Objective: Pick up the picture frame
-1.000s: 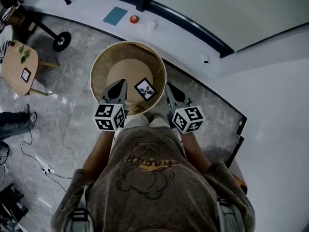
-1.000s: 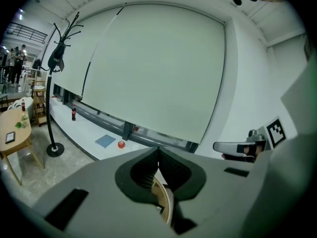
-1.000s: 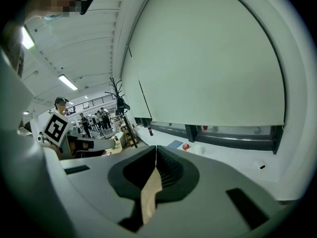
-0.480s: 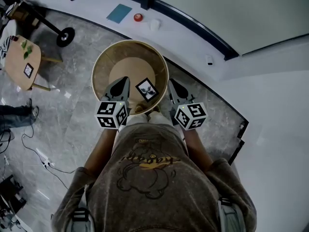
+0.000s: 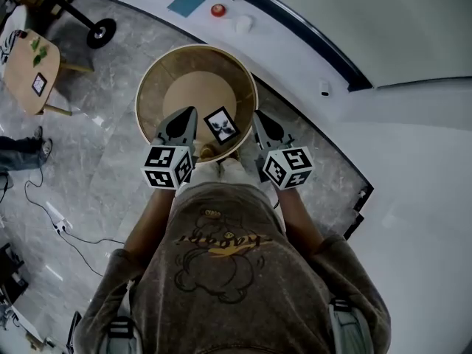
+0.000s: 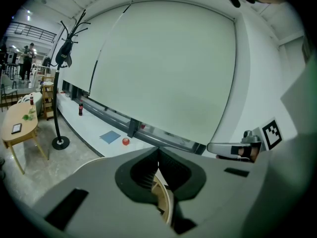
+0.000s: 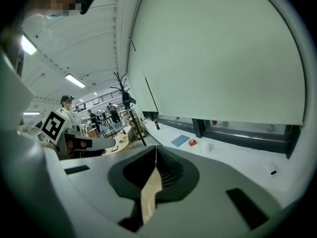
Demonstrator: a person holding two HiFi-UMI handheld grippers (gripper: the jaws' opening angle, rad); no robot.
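Note:
The picture frame (image 5: 221,125), black-edged around a white print, is on the near part of a round wooden table (image 5: 193,66). My left gripper (image 5: 189,112) hovers just left of the frame, jaws shut and empty. My right gripper (image 5: 257,116) is just right of it, over the table's rim, also shut and empty. Neither touches the frame. In the left gripper view the shut left gripper (image 6: 158,149) points over the table rim (image 6: 167,209), and the right gripper (image 6: 237,148) shows beside it. The right gripper view has the shut right gripper (image 7: 156,148) and the left gripper (image 7: 91,144).
A small wooden side table (image 5: 28,71) with another frame stands far left, near a coat stand's base (image 5: 103,31). A blue sheet (image 5: 188,1), a red object (image 5: 218,9) and a white cup (image 5: 243,24) lie on the white ledge beyond. Cables (image 5: 51,211) run across the floor.
Both grippers have crept slightly forward and down beside the frame, still shut. The frame has not moved on the table.

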